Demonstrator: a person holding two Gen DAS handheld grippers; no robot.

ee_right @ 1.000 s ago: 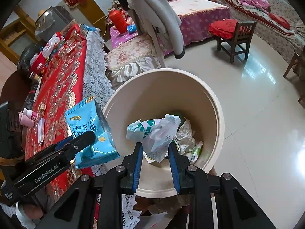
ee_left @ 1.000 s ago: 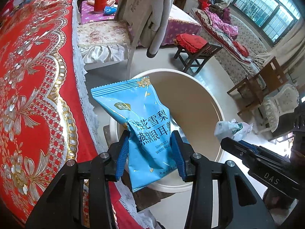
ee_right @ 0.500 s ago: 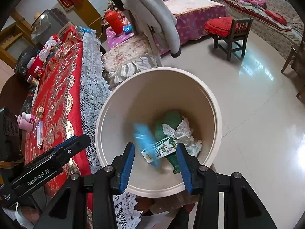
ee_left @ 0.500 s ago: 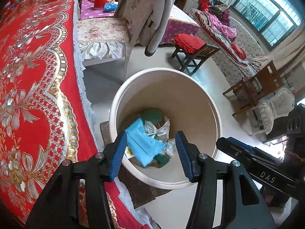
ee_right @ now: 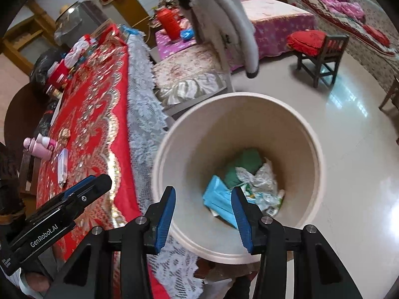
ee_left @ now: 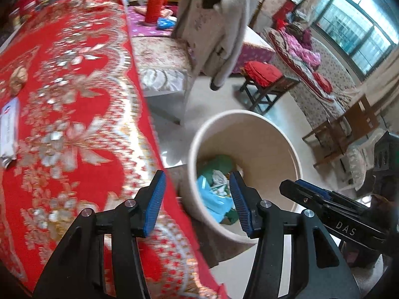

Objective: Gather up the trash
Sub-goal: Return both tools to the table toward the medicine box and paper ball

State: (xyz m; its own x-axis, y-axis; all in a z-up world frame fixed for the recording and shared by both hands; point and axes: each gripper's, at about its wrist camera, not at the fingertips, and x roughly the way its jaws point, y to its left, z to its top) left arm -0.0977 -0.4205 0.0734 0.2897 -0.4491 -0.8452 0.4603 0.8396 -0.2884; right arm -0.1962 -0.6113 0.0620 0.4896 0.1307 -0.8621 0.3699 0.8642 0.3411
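Beside the table with its red cloth (ee_right: 94, 114), a cream bin (ee_right: 311, 149) stood on the floor, and a blue packet (ee_right: 219, 199) and crumpled wrappers (ee_right: 259, 177) were seen at its bottom. Both the left gripper (ee_left: 197, 201) and right gripper (ee_right: 203, 214) were held above it, jaws spread and empty; the left view was blurred.

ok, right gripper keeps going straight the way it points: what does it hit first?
Probably the blue snack bag at the bottom of the beige bin. The open right gripper aims into the bin mouth; depth is unclear.
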